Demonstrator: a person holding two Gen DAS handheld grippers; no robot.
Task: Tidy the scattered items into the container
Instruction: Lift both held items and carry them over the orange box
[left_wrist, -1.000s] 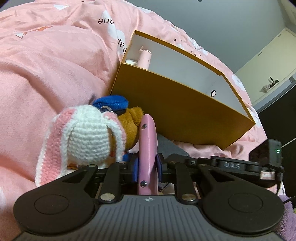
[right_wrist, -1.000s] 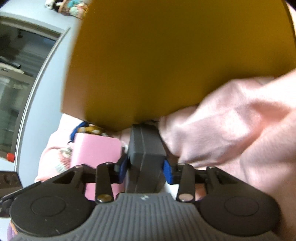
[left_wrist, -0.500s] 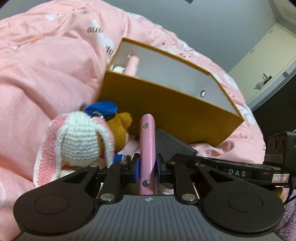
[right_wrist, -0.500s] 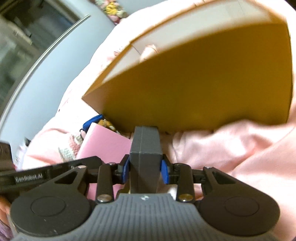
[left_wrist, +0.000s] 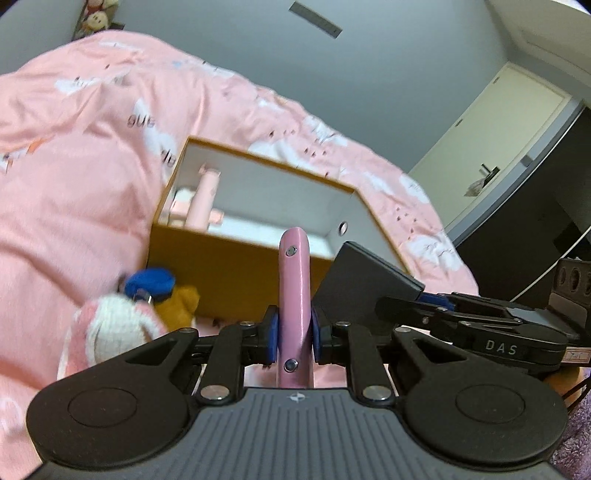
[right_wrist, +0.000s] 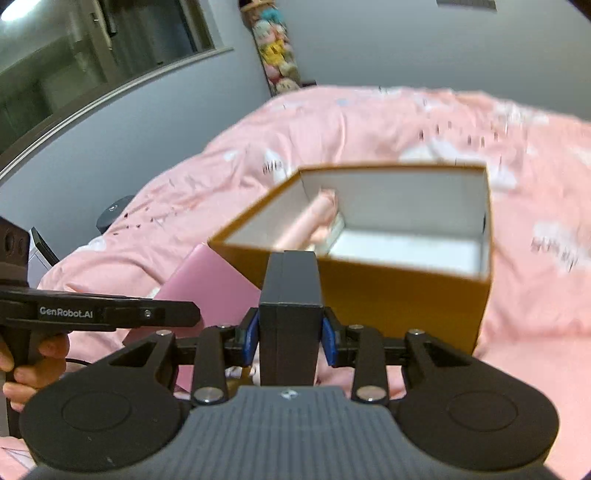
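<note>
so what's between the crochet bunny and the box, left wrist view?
A small brown plush toy with a blue cap lies between the bunny and the box wall, in the left wrist view.

A bedroom in a home. A bed under a pink cloud-print duvet (left_wrist: 92, 155) fills both views; stuffed toys (right_wrist: 277, 51) stack in the corner, beside grey walls and a cream door (left_wrist: 491, 147)

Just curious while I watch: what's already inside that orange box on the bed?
Inside the box a pink bottle leans in the far corner over some pale pink and white items, too blurred to name. The near wall hides part of the floor.
</note>
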